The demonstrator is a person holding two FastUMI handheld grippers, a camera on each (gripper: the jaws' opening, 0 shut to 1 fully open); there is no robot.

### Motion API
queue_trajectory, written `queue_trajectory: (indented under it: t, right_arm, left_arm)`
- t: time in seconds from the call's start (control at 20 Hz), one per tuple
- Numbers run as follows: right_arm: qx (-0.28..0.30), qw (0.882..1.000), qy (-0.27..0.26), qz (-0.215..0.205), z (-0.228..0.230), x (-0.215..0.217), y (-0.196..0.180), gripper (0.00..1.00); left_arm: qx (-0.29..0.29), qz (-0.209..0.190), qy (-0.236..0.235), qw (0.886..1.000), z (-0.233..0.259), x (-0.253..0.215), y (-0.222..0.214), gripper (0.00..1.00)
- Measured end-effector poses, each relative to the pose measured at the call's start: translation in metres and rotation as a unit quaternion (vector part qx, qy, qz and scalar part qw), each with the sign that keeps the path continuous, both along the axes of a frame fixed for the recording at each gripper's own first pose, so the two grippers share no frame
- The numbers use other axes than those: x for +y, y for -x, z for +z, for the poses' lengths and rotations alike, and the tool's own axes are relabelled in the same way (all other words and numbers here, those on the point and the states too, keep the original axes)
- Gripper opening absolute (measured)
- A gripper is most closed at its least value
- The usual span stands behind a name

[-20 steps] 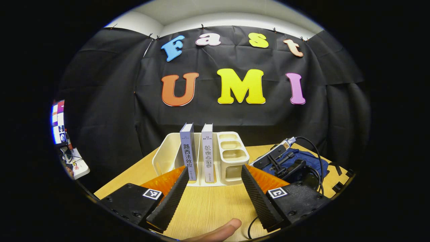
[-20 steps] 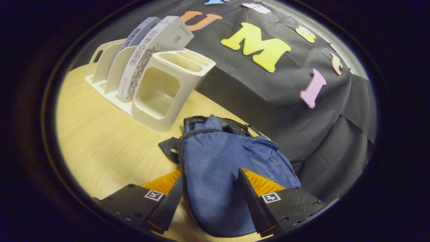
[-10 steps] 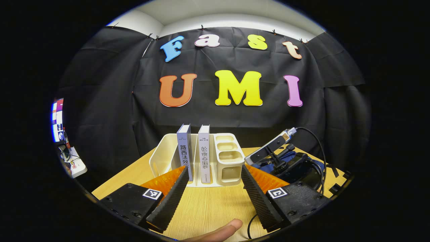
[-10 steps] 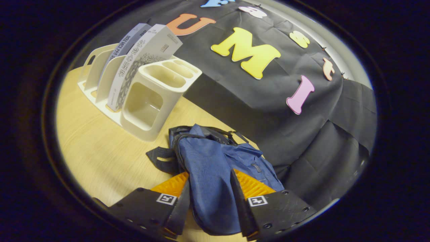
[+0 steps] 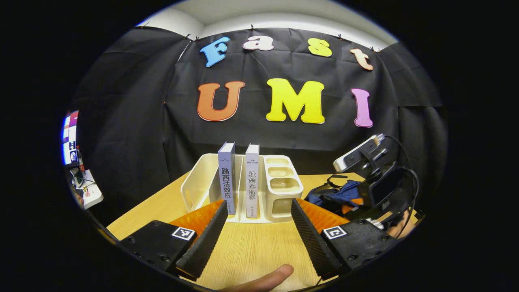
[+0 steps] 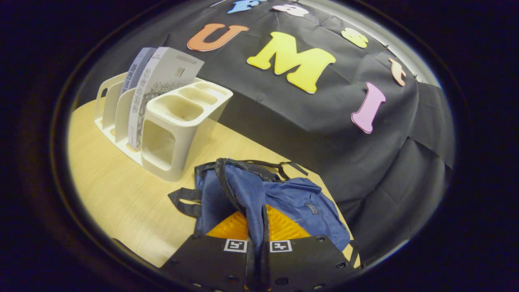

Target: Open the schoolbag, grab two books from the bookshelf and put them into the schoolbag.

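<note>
Having closed since a second ago, right gripper (image 6: 255, 227) now pinching a fold of the bag (image 6: 284, 194), lifting it off the table (image 6: 117, 194). Left gripper (image 5: 257, 227) hanging wide open, holding nothing, facing two books (image 5: 239, 182) standing in the shelf (image 5: 279, 182). Bag's far side lying partly hidden behind the right gripper in the left gripper view; zipper state hard to make out.

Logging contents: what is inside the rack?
Two upright books stand in the rack slots; its visible side cups look empty, though their bottoms are hidden.
</note>
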State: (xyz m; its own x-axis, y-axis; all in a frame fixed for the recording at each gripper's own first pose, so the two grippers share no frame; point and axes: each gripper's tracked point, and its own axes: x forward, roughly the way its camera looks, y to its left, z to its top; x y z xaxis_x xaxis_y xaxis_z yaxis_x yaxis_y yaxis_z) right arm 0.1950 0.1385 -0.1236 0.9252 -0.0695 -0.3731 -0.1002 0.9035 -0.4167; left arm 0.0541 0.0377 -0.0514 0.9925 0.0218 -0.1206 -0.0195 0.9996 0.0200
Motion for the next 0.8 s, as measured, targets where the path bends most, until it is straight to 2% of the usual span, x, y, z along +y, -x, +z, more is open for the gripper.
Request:
queue_trajectory:
  t: [0.2,0.35,0.55,0.7,0.8]
  right_arm:
    - [-0.025,0.999,-0.042,0.000,0.051,-0.030,-0.002,0.05]
    - [-0.034,0.998,-0.061,0.003,0.081,-0.058,-0.010,0.05]
    - [-0.033,0.996,-0.085,0.014,0.107,-0.094,-0.023,0.05]
    - [-0.046,0.995,-0.087,0.017,0.128,-0.122,-0.031,0.05]
    - [-0.048,0.994,-0.098,0.026,0.137,-0.133,-0.032,0.05]
  left_arm:
    - [-0.026,0.015,-0.017,0.999,0.008,0.005,-0.005,0.99]
    - [-0.048,-0.005,-0.012,0.999,0.013,-0.003,-0.011,0.99]
    - [-0.026,-0.007,0.014,1.000,-0.002,-0.005,-0.020,0.99]
    - [-0.007,-0.023,0.012,1.000,-0.014,-0.009,-0.029,0.99]
    - [0.005,-0.011,0.005,1.000,-0.014,0.003,-0.037,0.99]
